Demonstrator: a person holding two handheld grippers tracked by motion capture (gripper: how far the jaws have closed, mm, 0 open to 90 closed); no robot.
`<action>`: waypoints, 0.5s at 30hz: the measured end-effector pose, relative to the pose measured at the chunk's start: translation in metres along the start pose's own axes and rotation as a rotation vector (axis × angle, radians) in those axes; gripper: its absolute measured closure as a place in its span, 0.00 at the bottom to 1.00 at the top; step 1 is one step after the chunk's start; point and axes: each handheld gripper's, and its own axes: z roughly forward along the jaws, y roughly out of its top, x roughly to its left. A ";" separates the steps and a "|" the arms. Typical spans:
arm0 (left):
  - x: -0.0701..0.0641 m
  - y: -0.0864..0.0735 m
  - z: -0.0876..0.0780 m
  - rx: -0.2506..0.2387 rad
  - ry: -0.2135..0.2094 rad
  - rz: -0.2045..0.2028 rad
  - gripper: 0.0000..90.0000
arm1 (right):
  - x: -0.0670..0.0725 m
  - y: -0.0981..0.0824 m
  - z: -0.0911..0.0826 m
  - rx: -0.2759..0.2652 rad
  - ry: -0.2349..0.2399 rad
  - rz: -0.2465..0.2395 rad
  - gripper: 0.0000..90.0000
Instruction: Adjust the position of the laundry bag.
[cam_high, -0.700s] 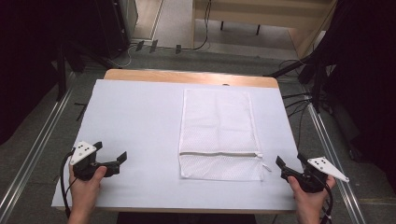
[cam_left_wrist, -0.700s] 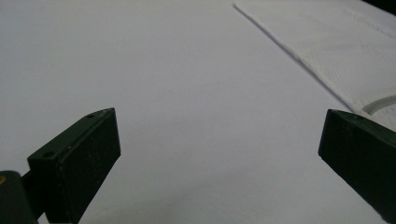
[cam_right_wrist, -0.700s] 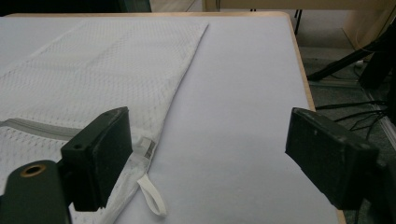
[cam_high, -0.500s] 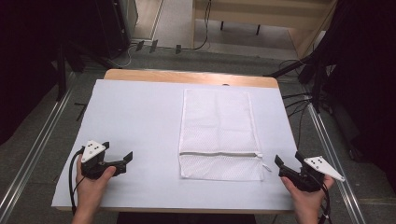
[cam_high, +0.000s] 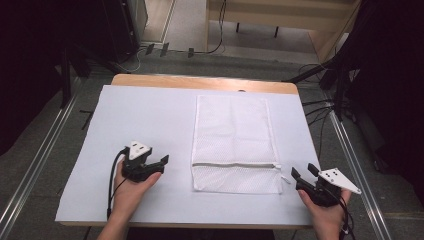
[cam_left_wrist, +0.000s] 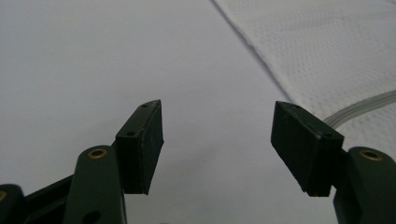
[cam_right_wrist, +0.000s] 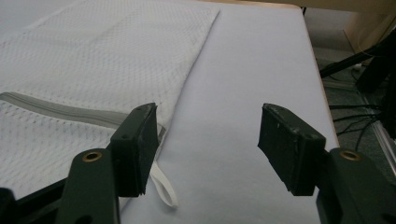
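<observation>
both grippers, left (cam_high: 157, 164) and right (cam_high: 303, 175), sit near the table's (cam_high: 150, 115) front edge with jaws spread and empty. between them, reaching further back, the mesh bag (cam_high: 232, 142) lies flat, zipper (cam_high: 235, 164) shut; nothing looks started yet.

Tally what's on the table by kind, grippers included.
Mesh bag: 1
Grippers: 2, left and right, both open, neither touching the bag
Total: 3
</observation>
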 end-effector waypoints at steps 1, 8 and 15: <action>-0.004 0.005 0.006 0.008 -0.003 0.003 0.42 | 0.000 0.000 0.000 -0.004 0.010 0.003 0.43; -0.027 0.030 0.045 0.073 -0.092 -0.047 0.56 | 0.000 0.000 0.002 -0.005 0.045 0.017 0.45; -0.043 0.034 0.067 0.117 -0.073 -0.038 0.55 | 0.001 -0.001 0.002 -0.003 0.053 0.011 0.45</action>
